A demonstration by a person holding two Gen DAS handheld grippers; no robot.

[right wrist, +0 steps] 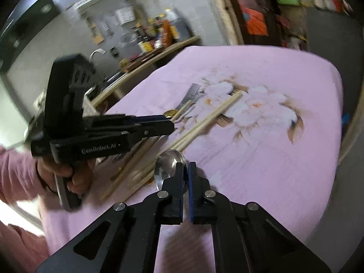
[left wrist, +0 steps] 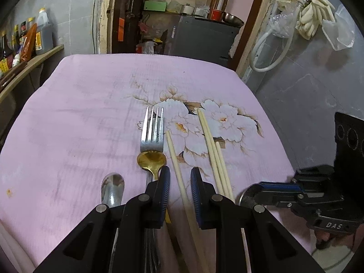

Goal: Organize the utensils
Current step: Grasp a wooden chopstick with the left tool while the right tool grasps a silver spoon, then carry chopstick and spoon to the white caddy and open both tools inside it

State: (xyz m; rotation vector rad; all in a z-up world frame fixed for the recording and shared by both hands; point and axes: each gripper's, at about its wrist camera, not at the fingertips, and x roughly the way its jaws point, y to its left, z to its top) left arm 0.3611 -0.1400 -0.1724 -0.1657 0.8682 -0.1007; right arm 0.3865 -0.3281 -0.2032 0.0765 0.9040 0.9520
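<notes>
On the pink floral cloth (left wrist: 79, 118) lie a silver fork (left wrist: 152, 132), a gold spoon (left wrist: 151, 159) over the fork's neck, a silver spoon (left wrist: 113, 188) to their left, and several pale chopsticks (left wrist: 213, 150). My left gripper (left wrist: 180, 179) is open, its fingers on either side of one chopstick (left wrist: 176, 166). My right gripper (right wrist: 186, 173) is shut on a silver spoon (right wrist: 169, 161), held just above the cloth near the chopsticks' near ends (right wrist: 136, 177). The right gripper (left wrist: 273, 193) also shows at the right edge of the left wrist view.
A wooden shelf with sauce bottles (left wrist: 29, 38) stands left of the table. A doorway with cluttered shelves (left wrist: 182, 11) lies behind. A hose and cloths (left wrist: 302, 18) hang on the tiled wall at right. The cloth's right edge (left wrist: 284, 159) drops off.
</notes>
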